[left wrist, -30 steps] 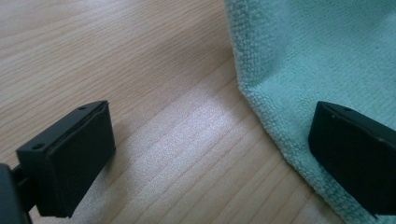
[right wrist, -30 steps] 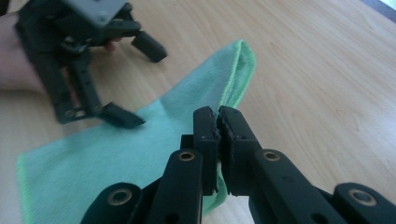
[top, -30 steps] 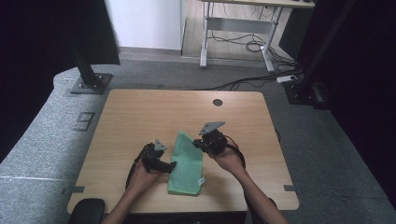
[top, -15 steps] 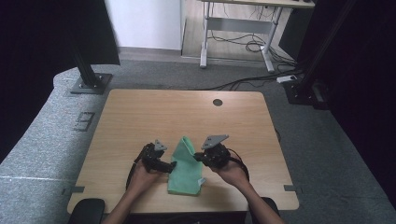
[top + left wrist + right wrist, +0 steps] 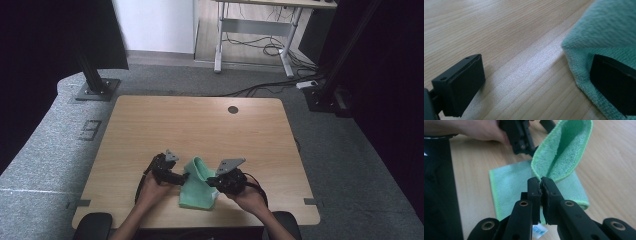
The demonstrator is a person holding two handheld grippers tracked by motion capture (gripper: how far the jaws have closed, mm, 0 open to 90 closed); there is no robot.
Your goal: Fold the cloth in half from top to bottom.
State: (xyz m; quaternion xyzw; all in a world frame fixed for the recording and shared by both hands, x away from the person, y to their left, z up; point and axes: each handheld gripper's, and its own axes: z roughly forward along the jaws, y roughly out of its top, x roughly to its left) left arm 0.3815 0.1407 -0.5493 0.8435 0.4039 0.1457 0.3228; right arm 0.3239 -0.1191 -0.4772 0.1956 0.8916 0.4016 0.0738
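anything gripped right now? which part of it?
The right gripper is shut on the green cloth, pinching its lifted edge so that it arches up off the table. The left gripper is open, one jaw on the cloth, not clamping it.

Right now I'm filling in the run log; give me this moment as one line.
work: folding green towel | right gripper: shut on towel edge, lifted | left gripper: open, one jaw on towel | surface: wooden table

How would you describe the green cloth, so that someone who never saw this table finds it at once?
Look at the near edge of the wooden table, between the person's two hands. There lies a mint-green towelling cloth, folded flat, with one end lifted into a loop by the shut right tongs. It is the only soft, coloured thing there.
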